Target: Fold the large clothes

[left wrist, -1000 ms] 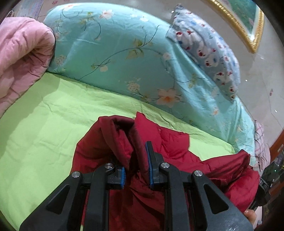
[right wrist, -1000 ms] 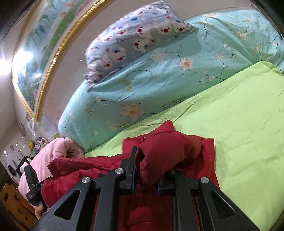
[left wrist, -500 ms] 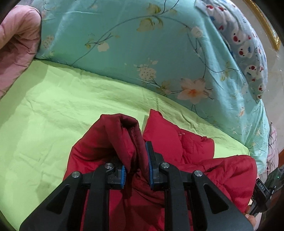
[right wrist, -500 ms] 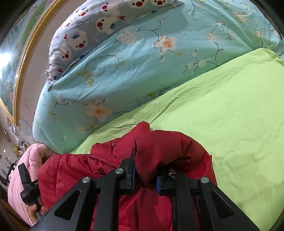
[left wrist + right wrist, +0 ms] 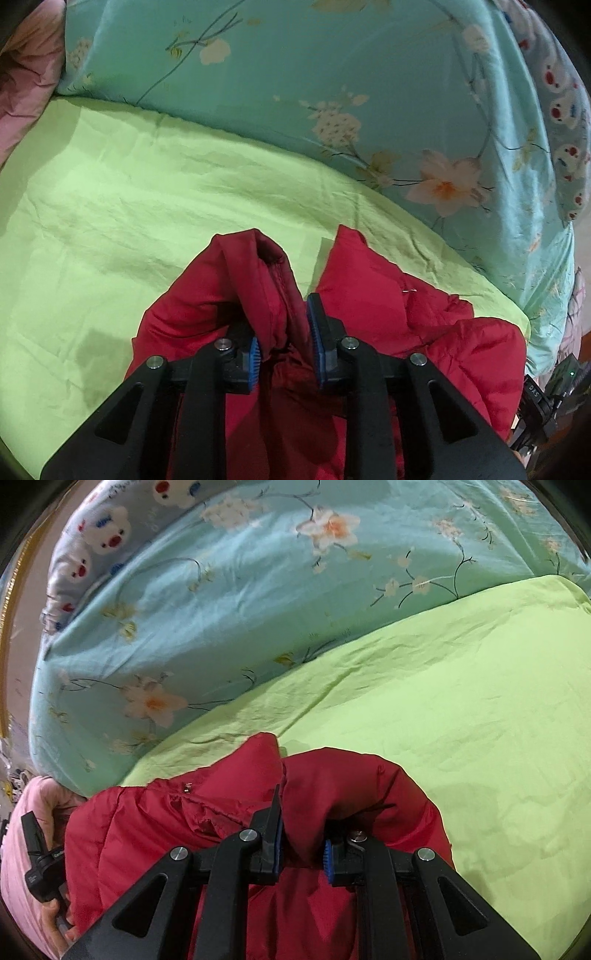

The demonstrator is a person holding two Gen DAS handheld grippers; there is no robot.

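A dark red padded jacket (image 5: 384,306) lies bunched on the lime green bed sheet (image 5: 147,206). My left gripper (image 5: 284,332) is shut on a raised fold of the jacket, the cloth pinched between its blue pads. In the right wrist view the same red jacket (image 5: 155,834) fills the lower left, and my right gripper (image 5: 301,845) is shut on another thick fold of it. The other gripper shows at the left edge of the right wrist view (image 5: 40,871), held by a hand.
A turquoise floral quilt (image 5: 332,74) is heaped along the far side of the sheet. A grey pillow with bear prints (image 5: 99,535) lies on it. A pink quilt (image 5: 26,85) sits at the left.
Both grippers have moved forward and down toward the sheet with the jacket folds in them. The quilt looms larger and the wall and picture frame have left view.
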